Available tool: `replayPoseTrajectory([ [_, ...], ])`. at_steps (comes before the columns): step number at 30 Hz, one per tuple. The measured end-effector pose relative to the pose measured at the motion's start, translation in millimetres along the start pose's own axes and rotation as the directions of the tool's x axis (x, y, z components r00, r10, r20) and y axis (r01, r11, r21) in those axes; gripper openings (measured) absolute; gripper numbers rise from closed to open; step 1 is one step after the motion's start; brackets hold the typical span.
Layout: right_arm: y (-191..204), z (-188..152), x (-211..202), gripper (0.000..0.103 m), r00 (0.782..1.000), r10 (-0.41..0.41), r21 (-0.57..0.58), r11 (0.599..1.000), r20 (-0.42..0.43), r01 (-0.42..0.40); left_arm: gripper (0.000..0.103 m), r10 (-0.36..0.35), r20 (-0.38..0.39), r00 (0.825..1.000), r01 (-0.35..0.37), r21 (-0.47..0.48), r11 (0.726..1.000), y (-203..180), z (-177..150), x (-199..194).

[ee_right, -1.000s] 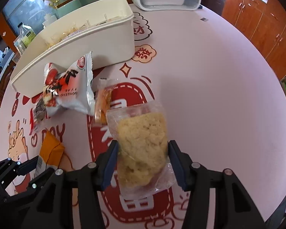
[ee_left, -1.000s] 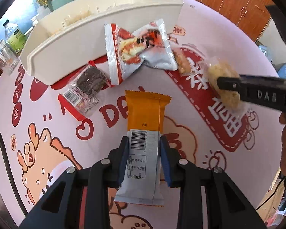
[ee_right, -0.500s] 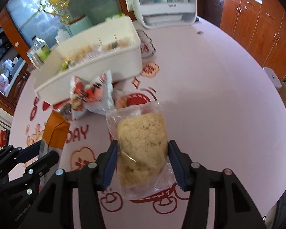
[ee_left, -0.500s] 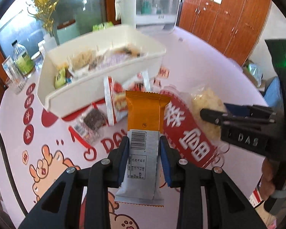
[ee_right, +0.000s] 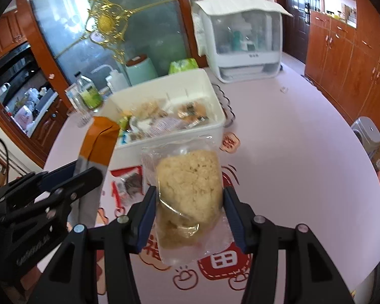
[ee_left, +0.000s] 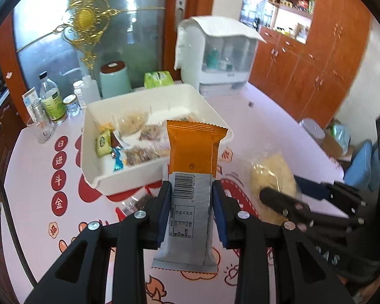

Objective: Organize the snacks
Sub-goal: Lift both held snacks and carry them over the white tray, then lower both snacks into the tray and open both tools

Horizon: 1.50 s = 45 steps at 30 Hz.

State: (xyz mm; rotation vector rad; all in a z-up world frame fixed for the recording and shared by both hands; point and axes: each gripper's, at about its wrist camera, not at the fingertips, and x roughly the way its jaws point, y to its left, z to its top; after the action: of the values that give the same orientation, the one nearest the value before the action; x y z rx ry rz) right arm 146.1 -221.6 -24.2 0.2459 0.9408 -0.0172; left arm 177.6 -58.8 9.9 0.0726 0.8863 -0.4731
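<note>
The left tool (ee_left: 191, 202) is closed on an orange and grey snack bar (ee_left: 190, 177), which stands upright between the blue pads, its orange end pointing up and away. The right tool (ee_right: 190, 210) clamps a clear bag of pale crispy cake (ee_right: 190, 192) in the same way — both are lifted above the table (ee_right: 291, 152) and held side by side, the left a little further forward, as the right view shows.

Under them, on the pink patterned cloth, lies a small dark snack packet (ee_right: 131, 183). Behind it stands the white bin (ee_left: 119, 177) with many small snacks inside; it looks divided in compartments, but the blur makes this uncertain. Farther back stand bottles (ee_left: 50, 98), a green canister (ee_left: 114, 78) and a white cabinet-like appliance (ee_right: 240, 38).
</note>
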Motion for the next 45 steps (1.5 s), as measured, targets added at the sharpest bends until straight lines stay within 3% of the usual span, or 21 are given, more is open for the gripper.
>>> replayPoseTrajectory([
  [7, 17, 26, -19, 0.052, 0.998, 0.043, -0.032, 0.999, 0.051, -0.041, 0.03, 0.052, 0.092, 0.994, -0.047, -0.054, 0.997, 26, 33, -21],
  [14, 17, 80, -35, 0.052, 0.99, 0.079, -0.037, 0.996, 0.115, -0.075, 0.03, 0.106, 0.137, 0.985, -0.087, -0.135, 0.987, 56, 68, -37],
  [21, 15, 130, -26, 0.052, 0.989, 0.085, -0.021, 0.996, 0.12, -0.084, 0.031, 0.128, 0.115, 0.985, -0.111, -0.148, 0.983, 67, 96, -25],
  [28, 24, 158, -8, 0.052, 0.99, 0.054, -0.034, 0.998, 0.13, -0.05, 0.031, 0.161, 0.103, 0.982, -0.144, -0.151, 0.978, 67, 116, -1],
  [32, 27, 168, 2, 0.052, 0.988, 0.019, -0.024, 1.0, 0.151, -0.015, 0.031, 0.177, 0.087, 0.98, -0.162, -0.158, 0.974, 72, 124, 19],
  [41, 30, 173, 45, 0.053, 0.993, -0.023, -0.009, 1.0, 0.114, 0.025, 0.031, 0.189, 0.0, 0.982, -0.186, -0.185, 0.965, 89, 121, 74],
  [44, 31, 172, 63, 0.053, 0.996, -0.03, -0.013, 0.999, 0.081, 0.031, 0.032, 0.193, -0.033, 0.981, -0.196, -0.196, 0.961, 97, 116, 90],
  [45, 30, 172, 71, 0.053, 0.998, -0.027, -0.011, 1.0, 0.062, 0.028, 0.039, 0.197, -0.042, 0.98, -0.201, -0.2, 0.959, 100, 114, 97],
])
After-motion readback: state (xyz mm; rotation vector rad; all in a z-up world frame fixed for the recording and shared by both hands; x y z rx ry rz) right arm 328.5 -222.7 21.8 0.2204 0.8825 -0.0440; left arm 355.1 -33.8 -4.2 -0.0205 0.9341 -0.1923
